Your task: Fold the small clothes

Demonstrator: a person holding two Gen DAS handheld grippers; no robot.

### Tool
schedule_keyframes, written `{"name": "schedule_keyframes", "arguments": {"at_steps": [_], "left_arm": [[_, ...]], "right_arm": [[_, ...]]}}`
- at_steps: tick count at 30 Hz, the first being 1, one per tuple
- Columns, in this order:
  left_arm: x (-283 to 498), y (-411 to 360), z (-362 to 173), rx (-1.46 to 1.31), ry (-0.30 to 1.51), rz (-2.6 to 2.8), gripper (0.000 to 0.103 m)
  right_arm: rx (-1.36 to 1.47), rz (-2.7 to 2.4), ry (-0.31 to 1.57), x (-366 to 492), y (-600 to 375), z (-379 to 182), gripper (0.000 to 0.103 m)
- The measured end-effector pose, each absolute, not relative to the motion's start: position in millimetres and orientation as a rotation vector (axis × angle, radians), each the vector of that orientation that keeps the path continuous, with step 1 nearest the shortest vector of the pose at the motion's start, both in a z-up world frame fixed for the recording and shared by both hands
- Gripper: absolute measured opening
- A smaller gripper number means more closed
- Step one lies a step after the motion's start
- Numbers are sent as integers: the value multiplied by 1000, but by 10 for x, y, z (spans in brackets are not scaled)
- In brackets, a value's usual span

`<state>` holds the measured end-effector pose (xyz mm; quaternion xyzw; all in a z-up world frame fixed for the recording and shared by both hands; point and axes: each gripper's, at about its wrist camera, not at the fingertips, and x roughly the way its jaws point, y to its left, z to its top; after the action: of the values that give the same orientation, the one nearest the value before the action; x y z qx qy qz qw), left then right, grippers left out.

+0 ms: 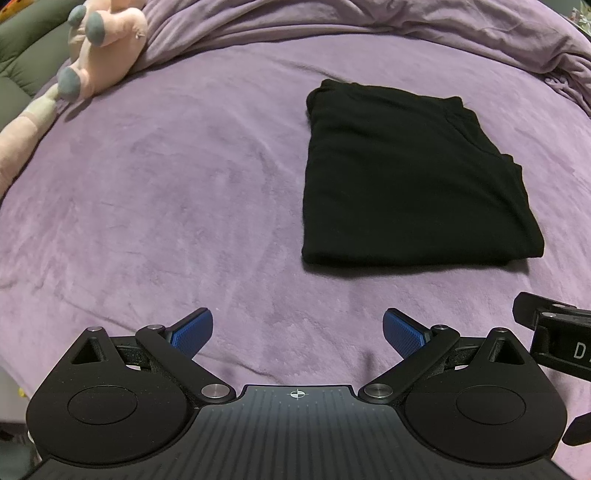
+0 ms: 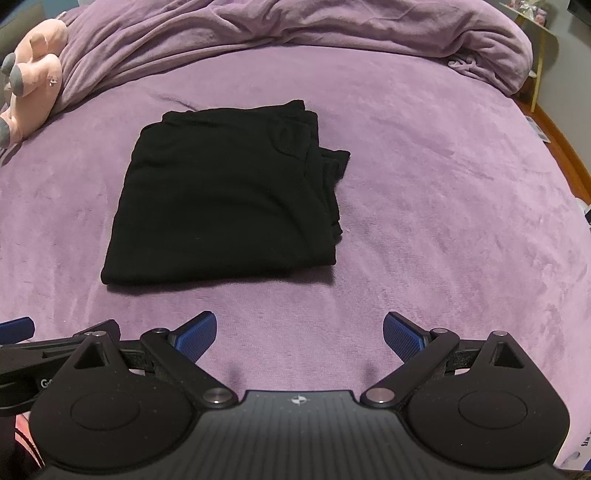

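Observation:
A black garment [image 1: 402,177] lies folded into a neat rectangle on the purple bed cover [image 1: 166,206]. In the right wrist view the garment [image 2: 225,195] lies ahead and to the left, with layered edges along its right side. My left gripper [image 1: 298,325] is open and empty, above the cover, short of the garment's near edge and to its left. My right gripper [image 2: 299,326] is open and empty, short of the garment's near right corner. Neither touches the cloth. Part of the right gripper's body [image 1: 554,332] shows at the right edge of the left wrist view.
A pink plush toy [image 1: 99,48] lies at the far left of the bed; it also shows in the right wrist view [image 2: 33,74]. A bunched purple blanket [image 2: 332,33] runs along the far side. The bed's right edge and floor [image 2: 554,147] lie at the right.

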<state>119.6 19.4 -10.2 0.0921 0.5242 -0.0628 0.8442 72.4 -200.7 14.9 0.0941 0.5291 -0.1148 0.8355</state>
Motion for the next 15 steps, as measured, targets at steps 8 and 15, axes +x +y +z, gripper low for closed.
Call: {"name": "schedule_keyframes", "arguments": {"at_steps": [8,15], "left_arm": [[1197,183,-122,197,1112,-131,101],[1190,180,-148,195,1118,-134,101]], "right_arm": [[214,-244,1123,712,-2027,144,97],[223,-245,1120,705,-2046,142,97]]}}
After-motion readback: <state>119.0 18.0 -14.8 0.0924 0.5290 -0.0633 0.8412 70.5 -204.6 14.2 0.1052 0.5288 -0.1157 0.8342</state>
